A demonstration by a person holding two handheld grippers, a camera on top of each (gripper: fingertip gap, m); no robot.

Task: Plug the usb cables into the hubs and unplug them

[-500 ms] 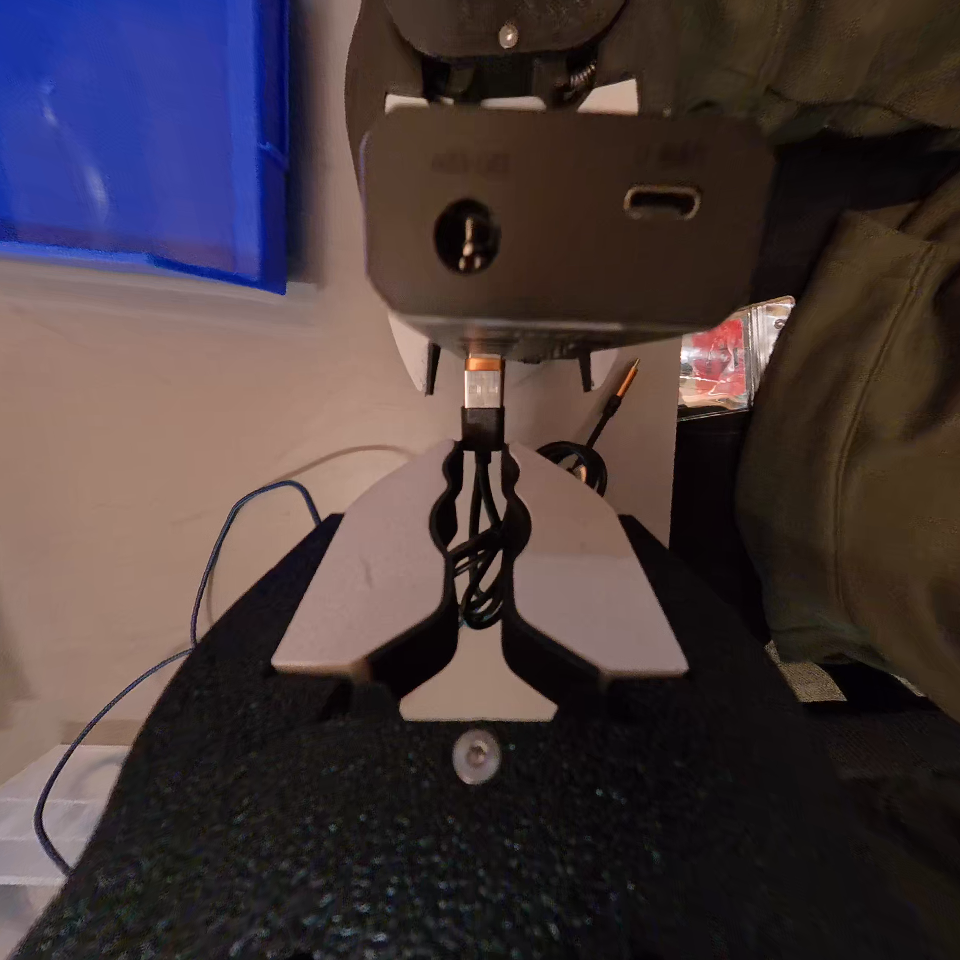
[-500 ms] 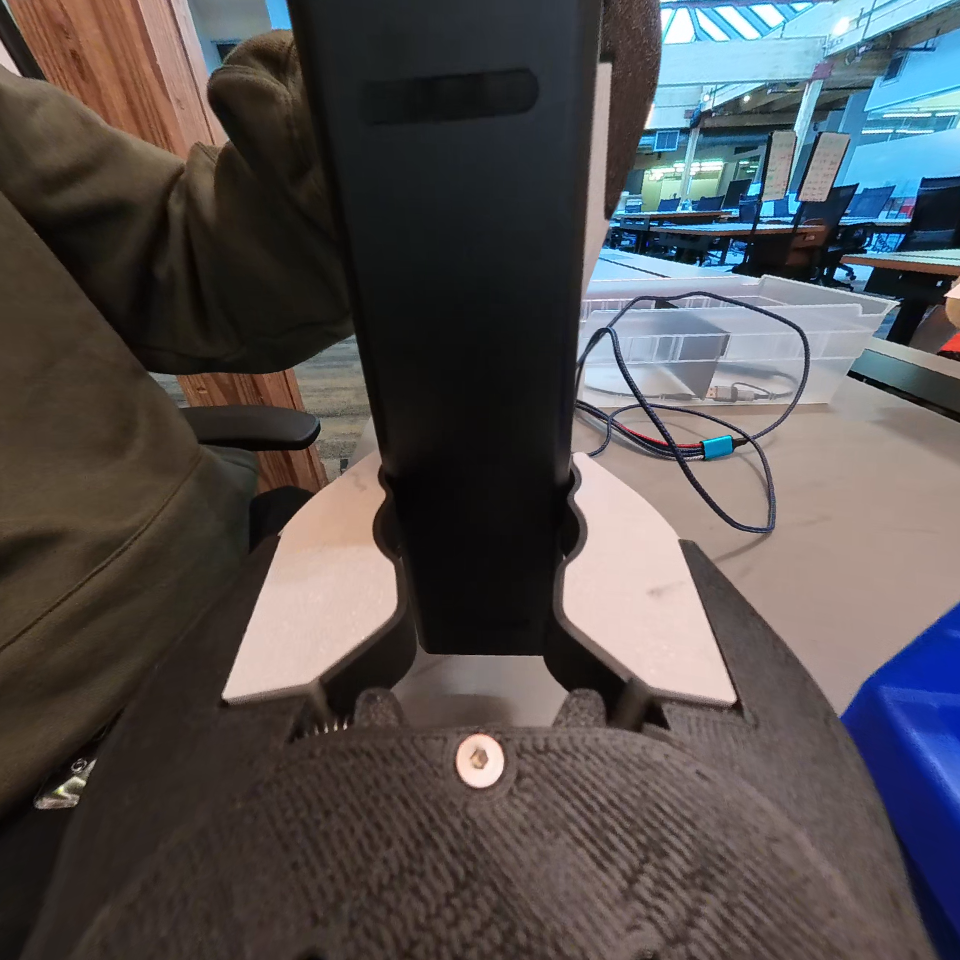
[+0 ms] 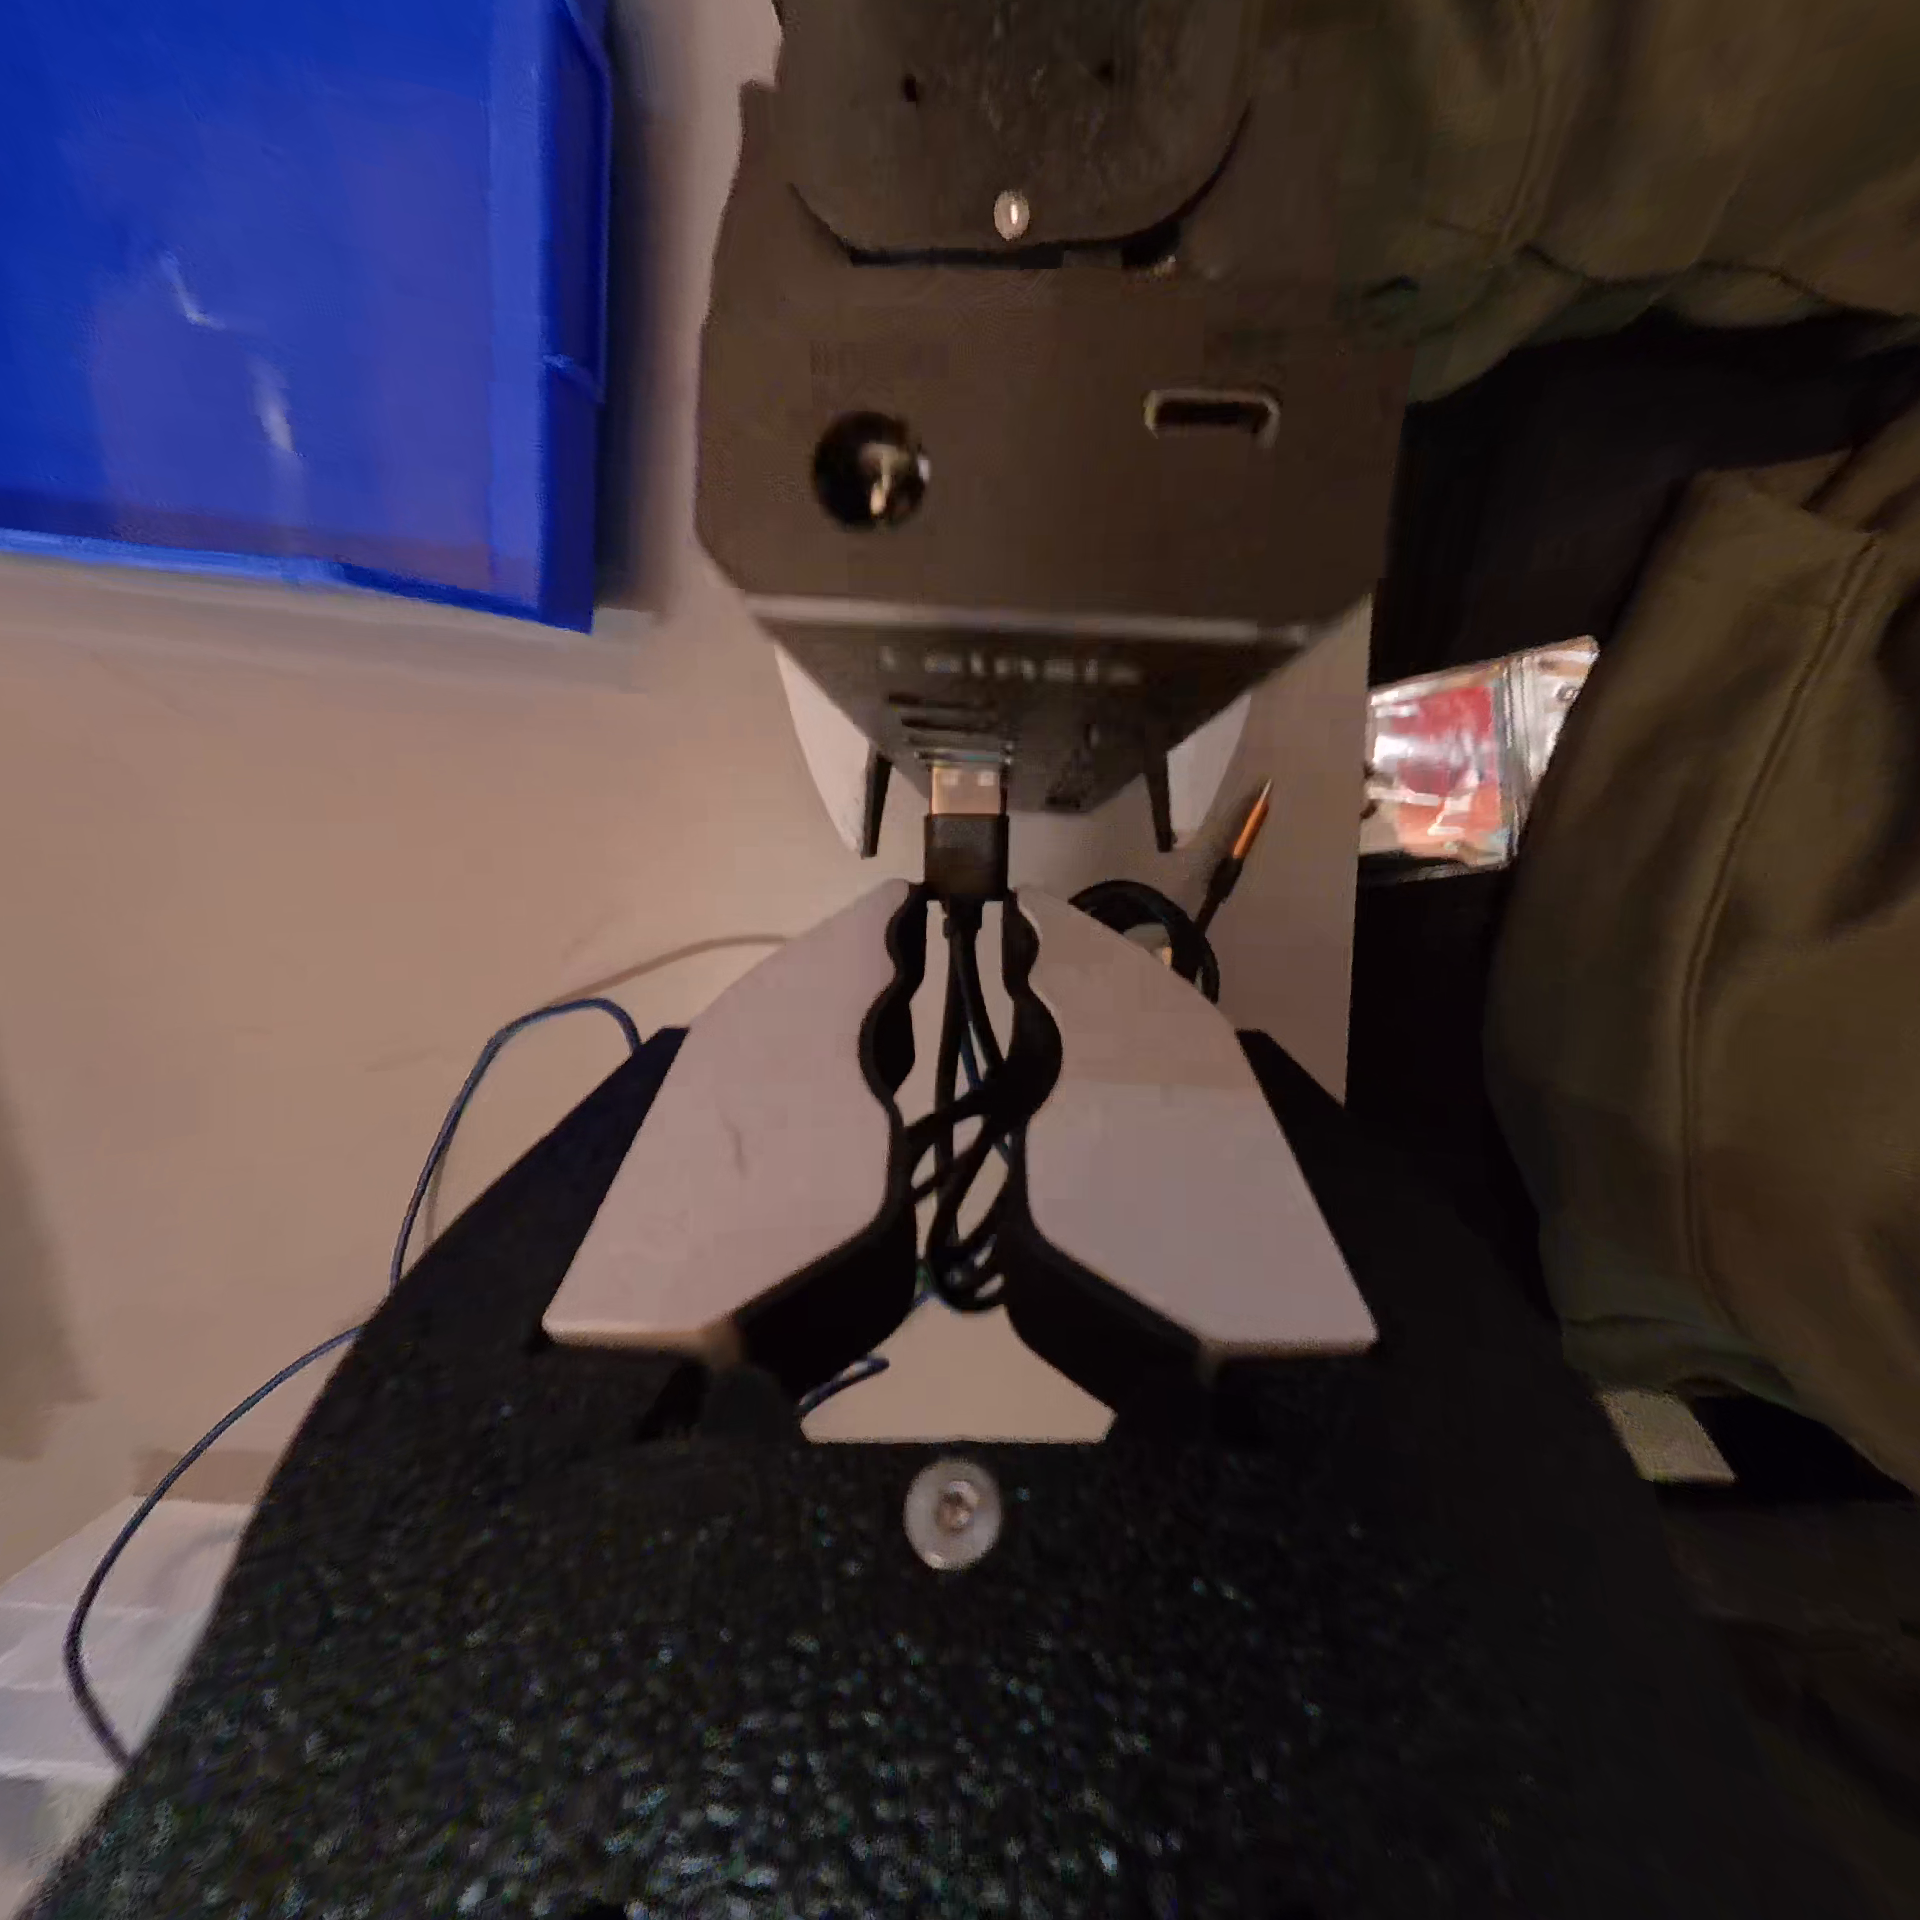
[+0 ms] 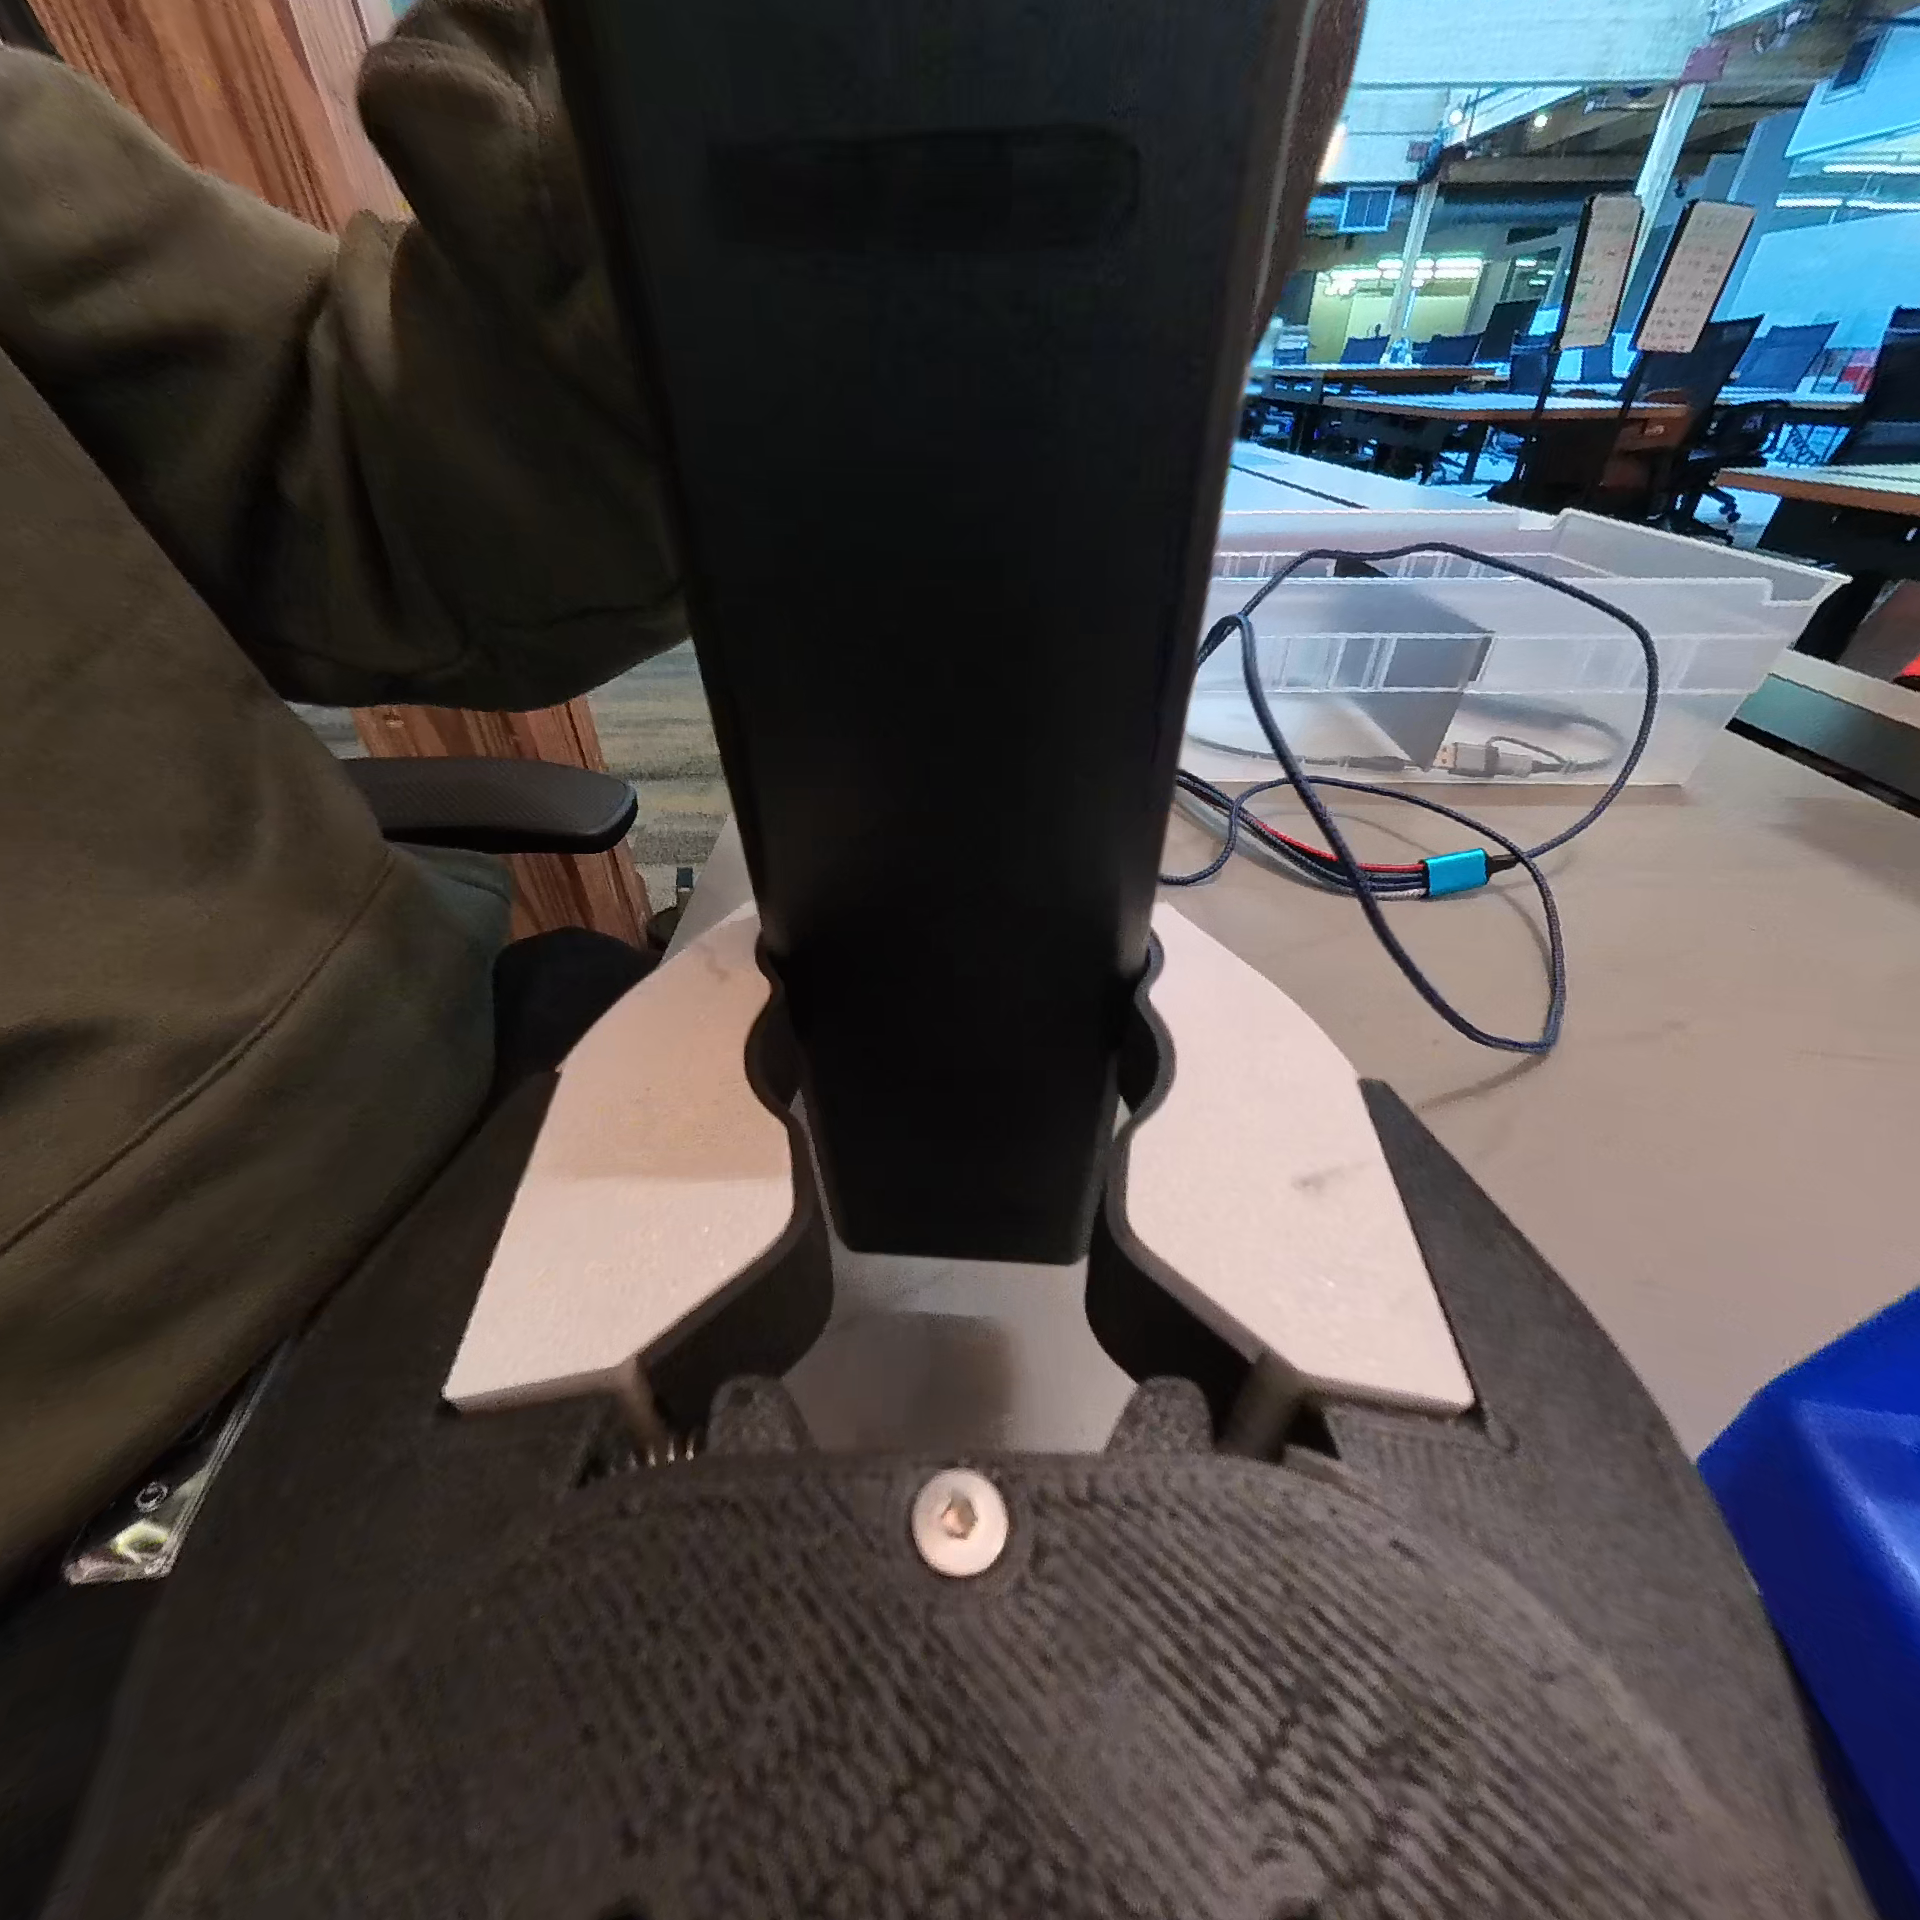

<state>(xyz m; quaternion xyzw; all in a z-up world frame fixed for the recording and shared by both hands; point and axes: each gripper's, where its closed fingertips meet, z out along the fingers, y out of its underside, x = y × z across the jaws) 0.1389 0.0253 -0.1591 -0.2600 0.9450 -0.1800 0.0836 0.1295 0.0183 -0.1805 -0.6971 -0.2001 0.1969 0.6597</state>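
Right now the left gripper [image 3: 961, 914] pinches the black USB plug [image 3: 966, 831], metal tip at the slot at six o'clock on the dark slab-shaped hub [image 3: 1049, 488], clamped by the right gripper [image 4: 956, 1049]. Any tilt could jam it.

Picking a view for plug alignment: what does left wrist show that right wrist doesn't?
Left wrist only: the USB-A plug at the hub's port, pinched in the left gripper, plus the hub's end face with a round jack and a slot port.
Right wrist only: the right gripper clamping the hub's long body, the braided multi-cable and the clear tray.
Both: the black hub, the blue bin.
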